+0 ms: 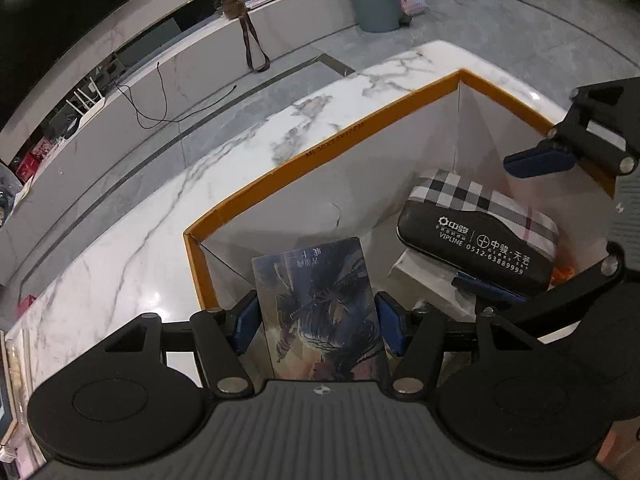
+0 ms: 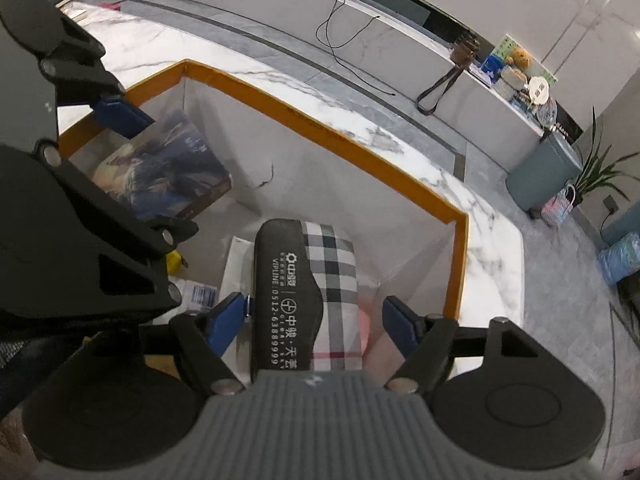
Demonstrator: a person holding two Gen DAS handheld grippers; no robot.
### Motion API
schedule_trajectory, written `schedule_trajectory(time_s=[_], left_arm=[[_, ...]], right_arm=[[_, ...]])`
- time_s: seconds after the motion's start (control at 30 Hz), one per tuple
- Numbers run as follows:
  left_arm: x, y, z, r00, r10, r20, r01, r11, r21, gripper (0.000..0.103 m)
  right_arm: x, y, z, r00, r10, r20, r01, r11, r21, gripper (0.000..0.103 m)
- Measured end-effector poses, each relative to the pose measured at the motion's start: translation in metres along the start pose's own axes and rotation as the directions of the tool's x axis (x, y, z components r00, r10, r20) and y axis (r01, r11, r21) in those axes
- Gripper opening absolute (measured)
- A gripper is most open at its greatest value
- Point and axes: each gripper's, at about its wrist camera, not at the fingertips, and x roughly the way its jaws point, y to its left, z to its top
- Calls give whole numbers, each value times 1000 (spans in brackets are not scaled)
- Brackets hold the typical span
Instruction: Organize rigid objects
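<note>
Left gripper (image 1: 316, 322) hides the book's (image 1: 320, 304) lower edge.

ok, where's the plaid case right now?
Plaid case is inside the orange-rimmed box, between the right tool's pads, on white packaging; the book stands on the left-tool side.

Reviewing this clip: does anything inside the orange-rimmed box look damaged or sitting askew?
Yes. The box's white inner wall has a small dark crack or tear. The illustrated book leans tilted rather than flat, and the plaid case rests crookedly on white packaging.
</note>
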Motion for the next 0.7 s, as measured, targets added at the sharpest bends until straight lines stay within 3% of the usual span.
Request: schedule_trajectory(time_s=[0.33,0.43,0.53,0.7], left_arm=[[-1,7,-3,997,-63,32,63,998,2,76],[-5,19,-3,989,-131,68,137,987,-81,87],[-9,36,-5,974,-196,110,214,959,-185,88],[-29,49,-8,962,-192,196,236,945,-229,88]], right_arm=[[-2,3,1,1000,3,17,-3,1000,-13,79],[-4,1,1,1000,8,22,-9,1000,14,80],[-6,-6,3,1000,8,29,-10,998,63,83],[-14,-15,9,999,23,42,-29,991,129,94]])
